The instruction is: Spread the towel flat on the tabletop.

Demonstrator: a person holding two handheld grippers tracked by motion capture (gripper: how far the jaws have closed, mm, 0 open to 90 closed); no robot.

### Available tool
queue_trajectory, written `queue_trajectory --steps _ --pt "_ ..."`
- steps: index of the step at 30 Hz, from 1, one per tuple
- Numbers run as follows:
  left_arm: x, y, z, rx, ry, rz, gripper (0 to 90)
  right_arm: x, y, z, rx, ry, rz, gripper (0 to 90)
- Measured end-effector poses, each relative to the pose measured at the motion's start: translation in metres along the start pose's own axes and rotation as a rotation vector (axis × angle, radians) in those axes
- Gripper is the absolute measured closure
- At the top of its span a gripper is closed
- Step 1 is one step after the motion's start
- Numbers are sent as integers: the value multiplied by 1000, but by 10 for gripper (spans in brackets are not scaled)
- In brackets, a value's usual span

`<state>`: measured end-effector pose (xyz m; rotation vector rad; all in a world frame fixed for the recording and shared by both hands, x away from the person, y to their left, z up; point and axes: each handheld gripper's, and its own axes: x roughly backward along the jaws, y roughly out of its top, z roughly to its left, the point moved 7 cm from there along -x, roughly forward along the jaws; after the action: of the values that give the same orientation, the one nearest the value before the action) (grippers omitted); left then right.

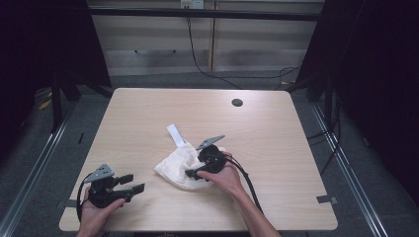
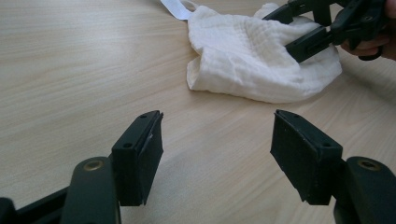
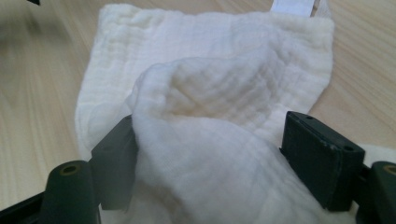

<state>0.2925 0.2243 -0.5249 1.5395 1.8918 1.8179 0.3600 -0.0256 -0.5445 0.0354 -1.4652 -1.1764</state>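
- Cloth [image 1: 179,168], white and crumpled, lies on the wooden table [image 1: 267,148] a little to the person's side of its middle, with a flat white tag [image 1: 175,135] sticking out from its far edge.
- In the right gripper view the cloth [image 3: 210,93] shows a waffle-like weave, one fold heaped up toward the camera and the flatter part spread beyond it.
- The right tongs [image 1: 193,174] are set into the cloth from its near right side, with the person's right hand [image 1: 225,178] wrapped around the handle.
- Their jaws stand wide apart, and the raised fold of cloth fills the gap between them; the fabric touches the left jaw, but the jaws have not closed on it.
- The left gripper view catches the same tongs [image 2: 299,32] from across the table, their two black jaws lying over the top of the cloth [image 2: 252,60].
- The left tongs [image 1: 132,182] sit near the table's front left corner, well apart from the cloth, held by the left hand [image 1: 94,210].
- Their jaws are spread wide with nothing between them but bare table [image 2: 70,70].
- A small dark round hole [image 1: 237,102] sits in the table toward its far edge.
- A black cable [image 1: 249,182] trails from the right tongs back along the person's forearm.
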Motion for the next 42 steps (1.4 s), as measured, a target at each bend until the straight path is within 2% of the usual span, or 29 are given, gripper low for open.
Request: queue_trajectory --steps 4,5,6,8,11,12,14,17,19,20,22,26,28,29,36,39,42 --pt "1 0 0 2 0 -6 338 -3 -1 0 12 -10 -3 287" --pt "2 -1 0 2 -2 -4 338 -4 -2 1 55 -30 14 341" --pt "2 -1 0 2 -2 -4 338 -4 -2 1 55 -30 14 341" --pt "2 -1 0 -1 -1 -4 338 -4 -4 1 110 -71 32 451" --pt "3 -2 0 3 3 -2 338 0 -6 1 84 -43 28 644" --pt "3 -3 0 4 3 -3 338 4 -10 -1 71 -12 19 726" --pt "3 -3 0 4 6 -2 338 6 -13 -2 64 -3 9 751" --pt "5 -5 1 8 14 1 337 8 -16 0 67 11 4 765" --pt "6 -5 1 13 18 -1 337 10 -19 3 90 12 13 772" --pt "7 -6 1 13 23 0 337 13 -23 7 98 28 14 772" --pt "8 -7 1 16 24 -2 337 14 -25 9 102 31 14 772" --pt "11 -9 0 20 30 -7 337 19 -35 22 114 69 -1 771" --pt "12 -9 0 18 32 -6 338 20 -37 24 122 70 -2 770" --pt "13 -9 0 22 33 -5 338 21 -40 30 139 87 -1 770" --pt "11 -9 0 24 33 -3 337 23 -47 48 161 120 3 751" --pt "9 -9 0 24 32 3 337 24 -49 52 147 138 -4 705" --pt "7 -7 0 30 26 9 338 26 -49 53 146 133 -23 541"
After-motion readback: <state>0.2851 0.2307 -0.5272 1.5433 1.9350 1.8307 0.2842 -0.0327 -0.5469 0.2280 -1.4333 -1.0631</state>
